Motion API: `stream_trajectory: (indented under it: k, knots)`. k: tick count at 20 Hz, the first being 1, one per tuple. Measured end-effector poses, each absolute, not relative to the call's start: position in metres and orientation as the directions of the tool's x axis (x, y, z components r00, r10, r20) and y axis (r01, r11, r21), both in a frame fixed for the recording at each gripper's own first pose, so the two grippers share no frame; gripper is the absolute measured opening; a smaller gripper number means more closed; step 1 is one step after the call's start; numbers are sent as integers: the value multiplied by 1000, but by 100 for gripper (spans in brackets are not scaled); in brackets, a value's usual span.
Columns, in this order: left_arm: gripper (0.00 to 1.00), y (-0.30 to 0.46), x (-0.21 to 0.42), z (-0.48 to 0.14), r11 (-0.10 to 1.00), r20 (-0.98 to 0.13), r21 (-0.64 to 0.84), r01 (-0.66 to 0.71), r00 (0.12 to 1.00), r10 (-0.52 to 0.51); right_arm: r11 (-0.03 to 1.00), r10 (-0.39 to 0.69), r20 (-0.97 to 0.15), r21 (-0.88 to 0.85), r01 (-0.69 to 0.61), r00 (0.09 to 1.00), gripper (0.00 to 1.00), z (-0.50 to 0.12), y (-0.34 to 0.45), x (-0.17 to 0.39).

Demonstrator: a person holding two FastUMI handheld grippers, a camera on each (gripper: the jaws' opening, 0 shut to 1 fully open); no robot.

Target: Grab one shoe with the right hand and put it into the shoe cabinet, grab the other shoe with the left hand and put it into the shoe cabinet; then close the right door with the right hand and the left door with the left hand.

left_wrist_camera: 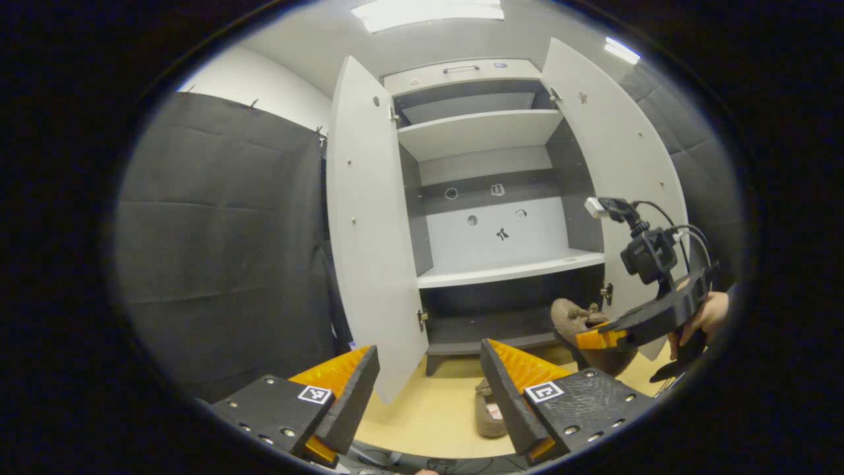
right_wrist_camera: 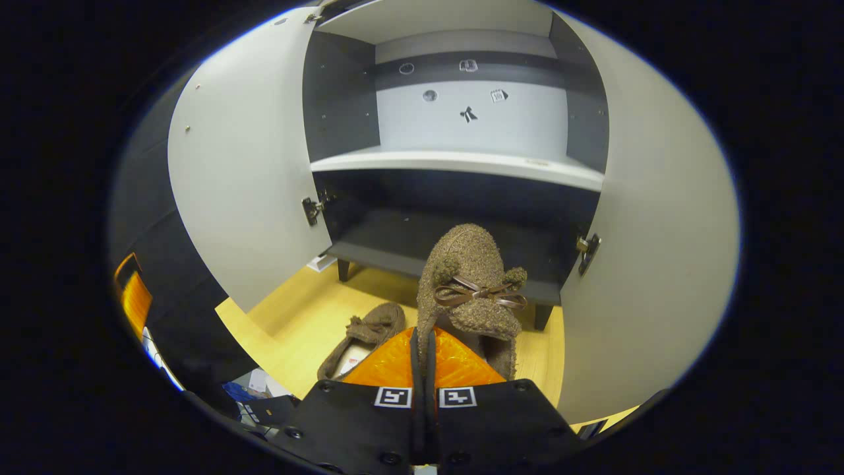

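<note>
Both cabinet [left_wrist_camera: 488, 264] doors stand open. Right gripper [right_wrist_camera: 422, 343], jaws pinched on one slipper [right_wrist_camera: 468, 284], carries it toward the bottom shelf; second slipper [left_wrist_camera: 489, 412] waits on the floor [left_wrist_camera: 422, 415], left gripper [left_wrist_camera: 428, 382] gaping, empty.

Left gripper view sits back and low, looking up and straight into the tall grey two-door shoe cabinet [left_wrist_camera: 488, 198], top drawer to pale wooden floor [left_wrist_camera: 428, 409]. Right gripper view is closer in and lower, facing the cabinet's bottom compartment [right_wrist_camera: 455, 231]. Both share the open doors, the stickered back panel and the floor.
</note>
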State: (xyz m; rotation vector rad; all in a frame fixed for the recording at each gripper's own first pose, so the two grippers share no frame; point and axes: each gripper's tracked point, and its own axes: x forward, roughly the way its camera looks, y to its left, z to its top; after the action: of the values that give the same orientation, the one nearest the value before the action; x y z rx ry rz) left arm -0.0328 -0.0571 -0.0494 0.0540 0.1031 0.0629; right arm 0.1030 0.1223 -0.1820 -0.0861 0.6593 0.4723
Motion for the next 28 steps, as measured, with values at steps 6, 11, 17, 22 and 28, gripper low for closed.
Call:
stream_trajectory:
  k: [6,11,17,22,28]
  knots:
    - [97,-62,-1,-53,999,-85,24,41,996,-38,906,373,-523,29,-422,766,1,-119,137,136]
    - [97,-58,30,-54,994,-66,2,111,992,-110,922,339,-453,-16,-388,825,1,-73,149,174]
    - [97,-47,53,-57,989,-43,-21,145,988,-146,943,275,-375,-73,-324,885,1,-29,155,235]
    - [90,-38,68,-64,988,-42,-39,152,987,-154,955,212,-337,-127,-267,917,1,-10,153,288]
    - [90,-40,79,-67,985,-41,-41,169,985,-170,961,152,-349,-168,-221,925,1,-18,152,353]
